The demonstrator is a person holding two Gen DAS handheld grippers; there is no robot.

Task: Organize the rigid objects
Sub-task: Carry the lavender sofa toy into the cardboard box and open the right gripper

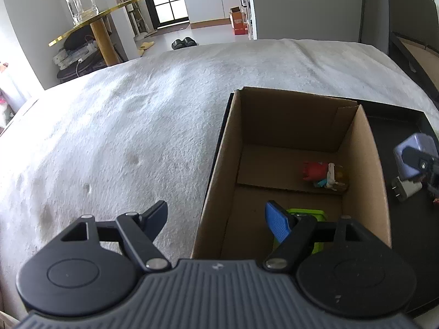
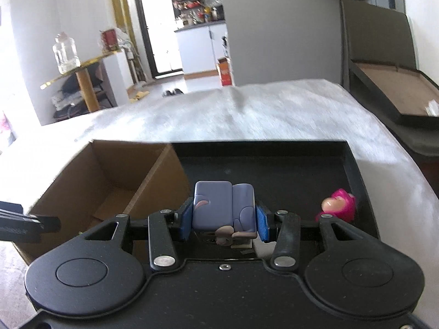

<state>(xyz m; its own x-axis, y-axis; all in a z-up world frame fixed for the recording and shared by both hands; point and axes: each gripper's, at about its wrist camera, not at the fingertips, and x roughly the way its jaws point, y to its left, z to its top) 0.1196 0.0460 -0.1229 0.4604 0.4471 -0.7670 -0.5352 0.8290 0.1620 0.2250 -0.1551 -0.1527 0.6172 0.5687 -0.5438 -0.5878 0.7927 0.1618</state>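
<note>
My right gripper [image 2: 223, 218] is shut on a lavender block-shaped toy [image 2: 223, 208] and holds it over the black tray [image 2: 274, 161]. The toy also shows in the left wrist view [image 1: 414, 155]. A pink figure [image 2: 338, 205] lies in the tray to its right. A white plug adapter [image 1: 406, 189] lies in the tray below the toy. My left gripper [image 1: 216, 219] is open and empty, straddling the near-left wall of the cardboard box [image 1: 359, 148]. In the box lie a red figure [image 1: 315, 171], a small multicoloured toy [image 1: 333, 181] and a green object [image 1: 310, 215].
The box and tray sit side by side on a white fleecy bed cover [image 1: 123, 126]. Beyond it stand a gold round table [image 1: 93, 24] with a glass jar [image 1: 81, 2], slippers on the floor [image 1: 183, 43] and a dark bed frame [image 2: 389, 82] at right.
</note>
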